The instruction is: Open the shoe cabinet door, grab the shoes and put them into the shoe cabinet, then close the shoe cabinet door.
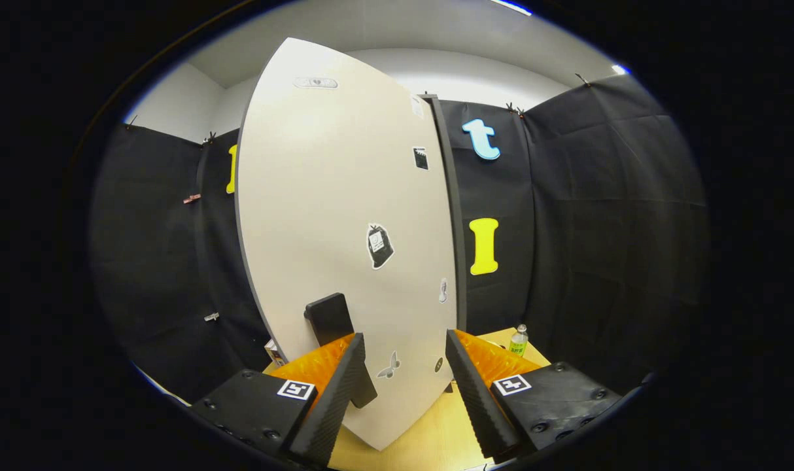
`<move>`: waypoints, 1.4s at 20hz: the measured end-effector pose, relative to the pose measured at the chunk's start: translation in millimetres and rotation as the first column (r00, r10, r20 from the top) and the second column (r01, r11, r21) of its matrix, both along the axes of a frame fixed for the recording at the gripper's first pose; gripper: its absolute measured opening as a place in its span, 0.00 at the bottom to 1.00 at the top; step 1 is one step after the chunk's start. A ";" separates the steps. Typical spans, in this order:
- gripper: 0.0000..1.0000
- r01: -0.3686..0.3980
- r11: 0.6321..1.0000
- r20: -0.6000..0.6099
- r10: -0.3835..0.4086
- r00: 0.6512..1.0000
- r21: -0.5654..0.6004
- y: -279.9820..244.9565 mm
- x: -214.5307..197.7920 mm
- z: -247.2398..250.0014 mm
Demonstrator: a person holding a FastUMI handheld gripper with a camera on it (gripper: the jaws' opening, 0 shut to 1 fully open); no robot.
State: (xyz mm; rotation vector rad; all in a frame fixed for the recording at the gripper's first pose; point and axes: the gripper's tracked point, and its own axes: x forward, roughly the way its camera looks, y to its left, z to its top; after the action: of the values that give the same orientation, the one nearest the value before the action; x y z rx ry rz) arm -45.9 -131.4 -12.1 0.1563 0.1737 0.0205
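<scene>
Straight ahead of the gripper [402, 356] stands the one shoe cabinet door [345, 229], pale, with one black handle [335, 330] low on it beside the left finger. The fingers gape wide, gripping nothing. Whether the door is being swung open or pushed shut cannot be told; either way, a steady push or pull at the handle side seems wisest. One small bottle [518, 341] stands near the wooden floor's [430, 432] far edge.
</scene>
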 end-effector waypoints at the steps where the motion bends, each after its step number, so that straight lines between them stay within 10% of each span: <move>1: 0.84 -0.009 1.000 0.000 0.009 1.000 0.001 8.5 2.0 -0.5; 28: 0.93 -0.001 0.998 0.018 0.002 1.000 -0.062 51.9 8.9 4.9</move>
State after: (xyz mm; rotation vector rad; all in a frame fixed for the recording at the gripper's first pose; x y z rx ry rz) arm -37.0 -79.5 -7.2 0.0938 0.1560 0.0180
